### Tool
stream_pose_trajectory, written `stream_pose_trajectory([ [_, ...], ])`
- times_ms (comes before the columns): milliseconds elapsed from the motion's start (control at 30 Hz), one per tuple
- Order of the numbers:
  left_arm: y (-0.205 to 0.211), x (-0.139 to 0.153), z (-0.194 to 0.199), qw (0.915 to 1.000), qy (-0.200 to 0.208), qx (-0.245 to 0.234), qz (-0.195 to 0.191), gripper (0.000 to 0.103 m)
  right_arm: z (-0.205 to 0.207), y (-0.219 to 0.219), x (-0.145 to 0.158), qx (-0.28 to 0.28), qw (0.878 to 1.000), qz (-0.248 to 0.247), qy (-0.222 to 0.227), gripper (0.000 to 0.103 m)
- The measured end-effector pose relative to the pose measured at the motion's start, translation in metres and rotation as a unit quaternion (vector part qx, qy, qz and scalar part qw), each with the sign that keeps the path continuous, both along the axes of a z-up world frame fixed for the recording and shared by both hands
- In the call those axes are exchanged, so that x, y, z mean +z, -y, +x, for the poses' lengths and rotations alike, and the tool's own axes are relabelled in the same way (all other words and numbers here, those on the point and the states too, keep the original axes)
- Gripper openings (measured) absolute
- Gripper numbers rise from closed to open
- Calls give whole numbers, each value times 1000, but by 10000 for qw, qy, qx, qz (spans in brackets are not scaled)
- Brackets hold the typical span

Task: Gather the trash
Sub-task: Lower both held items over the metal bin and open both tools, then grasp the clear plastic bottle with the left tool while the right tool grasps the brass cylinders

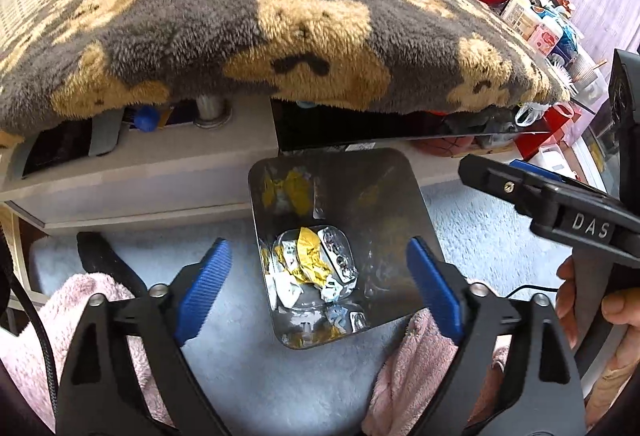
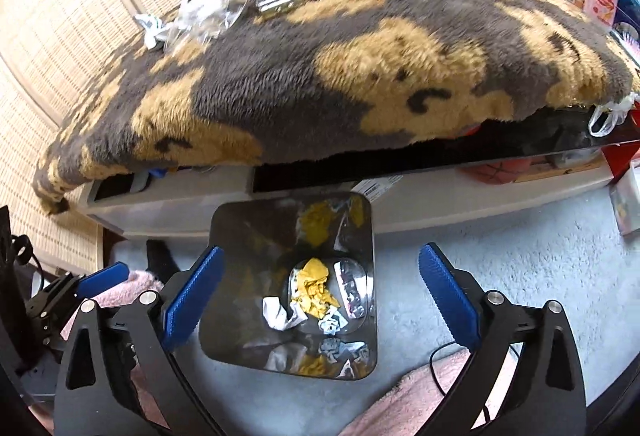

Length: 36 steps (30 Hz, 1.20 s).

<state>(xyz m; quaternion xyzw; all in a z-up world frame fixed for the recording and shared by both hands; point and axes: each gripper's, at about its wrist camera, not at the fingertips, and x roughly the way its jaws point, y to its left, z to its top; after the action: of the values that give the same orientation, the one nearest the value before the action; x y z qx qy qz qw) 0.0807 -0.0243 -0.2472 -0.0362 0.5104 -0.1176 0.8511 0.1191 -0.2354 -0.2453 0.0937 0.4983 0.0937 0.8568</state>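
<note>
Left gripper (image 1: 320, 296) and right gripper (image 2: 320, 300) both spread wide, empty; crumpled wrappers (image 2: 316, 296) lie below in metal bin (image 2: 240, 220), between the jaws

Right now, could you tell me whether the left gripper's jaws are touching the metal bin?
Apart. In the left wrist view the left gripper hangs open above the metal bin; its jaws stand wide and empty, and the trash lies far below at the bottom.

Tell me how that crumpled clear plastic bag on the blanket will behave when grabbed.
The clear plastic bag looks thin and crumpled, so it is probably floppy and very light. Its glossy film may slip between the pads. It lies against other wrappers, so these might drag along.
</note>
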Motion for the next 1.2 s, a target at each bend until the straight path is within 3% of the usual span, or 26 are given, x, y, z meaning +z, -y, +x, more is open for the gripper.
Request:
stream_pose_trajectory([
  [300, -12, 26, 18, 9996, 256, 89, 57, 87, 15, 11, 34, -102, 9989, 9, 451, 99],
  [600, -20, 53, 72, 9980, 570, 227, 167, 87, 74, 5, 67, 2, 9961, -10, 877, 95],
  [867, -18, 68, 114, 9970, 692, 206, 282, 87, 124, -19, 56, 379, 9962, -47, 781, 66],
  [1200, -12, 66, 145, 9971, 696, 113, 284, 87, 161, -32, 44, 528, 9958, -166, 727, 66],
])
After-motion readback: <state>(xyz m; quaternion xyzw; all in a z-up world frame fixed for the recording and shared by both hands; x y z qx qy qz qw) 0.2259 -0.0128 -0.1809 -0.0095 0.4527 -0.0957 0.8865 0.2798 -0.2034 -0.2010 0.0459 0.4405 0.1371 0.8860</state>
